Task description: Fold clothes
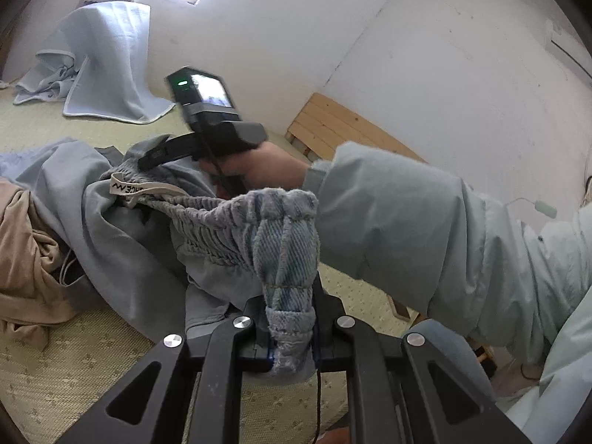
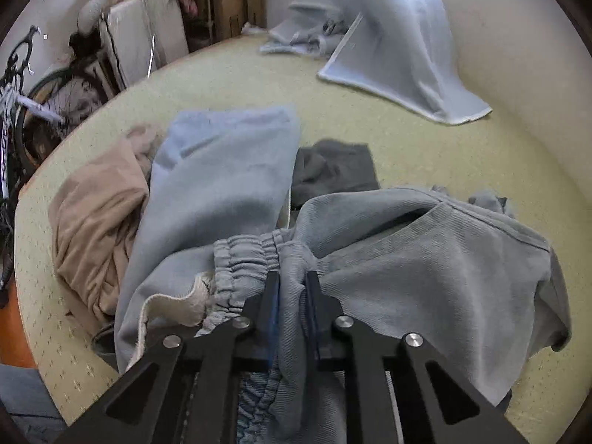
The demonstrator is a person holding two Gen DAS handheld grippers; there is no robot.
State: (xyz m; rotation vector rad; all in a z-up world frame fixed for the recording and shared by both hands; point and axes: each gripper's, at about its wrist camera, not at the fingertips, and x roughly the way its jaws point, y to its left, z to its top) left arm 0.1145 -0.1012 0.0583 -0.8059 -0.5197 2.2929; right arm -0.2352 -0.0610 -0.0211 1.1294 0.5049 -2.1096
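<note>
Grey-blue pants (image 1: 129, 229) with a gathered elastic waistband (image 1: 222, 222) lie bunched on the pale green mat. My left gripper (image 1: 290, 296) is shut on one end of the waistband, and the denim-like fabric bulges up between its fingers. Farther along the same waistband, my right gripper (image 1: 155, 155) is held by a hand in a pale sleeve. In the right wrist view, the right gripper (image 2: 292, 281) is shut on a fold of the pants (image 2: 425, 259) beside the elastic waistband (image 2: 251, 251). A cream drawstring (image 2: 174, 303) hangs loose to the left.
A tan garment (image 2: 100, 214) lies against the pants on the left, and a dark grey one (image 2: 333, 170) lies behind them. A light blue blanket (image 2: 399, 48) drapes down the far wall. A bicycle (image 2: 22, 103) stands at the left edge. Wooden slats (image 1: 333, 125) lean by the wall.
</note>
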